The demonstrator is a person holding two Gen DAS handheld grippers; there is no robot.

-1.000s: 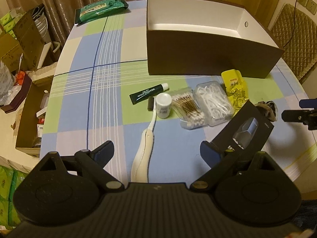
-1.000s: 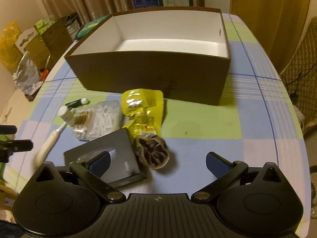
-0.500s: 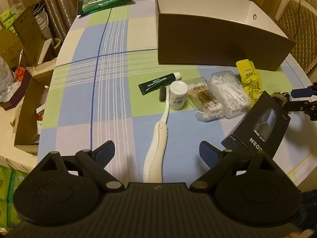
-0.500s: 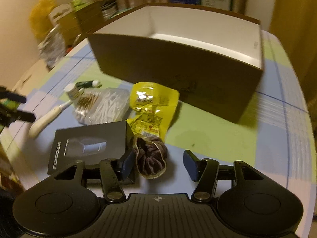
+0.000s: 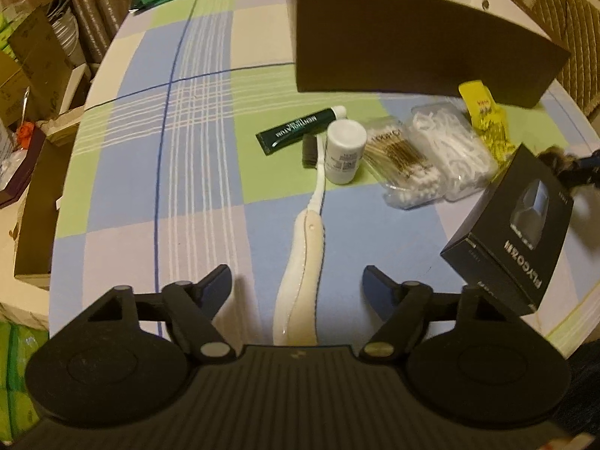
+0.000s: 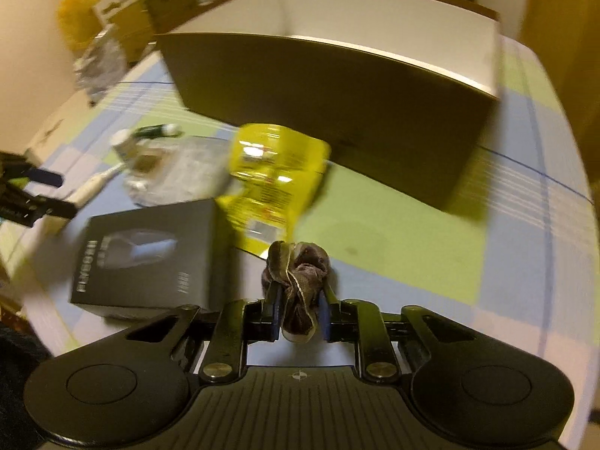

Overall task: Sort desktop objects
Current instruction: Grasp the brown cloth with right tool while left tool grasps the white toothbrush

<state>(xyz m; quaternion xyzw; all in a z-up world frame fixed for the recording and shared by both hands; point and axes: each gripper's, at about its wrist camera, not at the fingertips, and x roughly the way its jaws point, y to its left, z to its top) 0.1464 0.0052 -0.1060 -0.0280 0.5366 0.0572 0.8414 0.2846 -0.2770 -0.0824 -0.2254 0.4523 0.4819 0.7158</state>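
My right gripper is closing its jaws, and both pads press on a brown velvet scrunchie just above the checked tablecloth. My left gripper points down over the cream handle of a white toothbrush. Its jaws are closing with the handle between them, both fingertips clear of it. An open brown box with a white inside stands at the back. In the left wrist view the scrunchie shows blurred at the right edge.
Beyond the toothbrush lie a green tube, a white bottle, a bag of cotton swabs and a case of floss picks. A yellow packet and a black carton are near the scrunchie. Cardboard boxes stand off the table's left.
The right gripper came down and shut on the scrunchie. The left gripper sank toward the toothbrush handle and its jaws narrowed.
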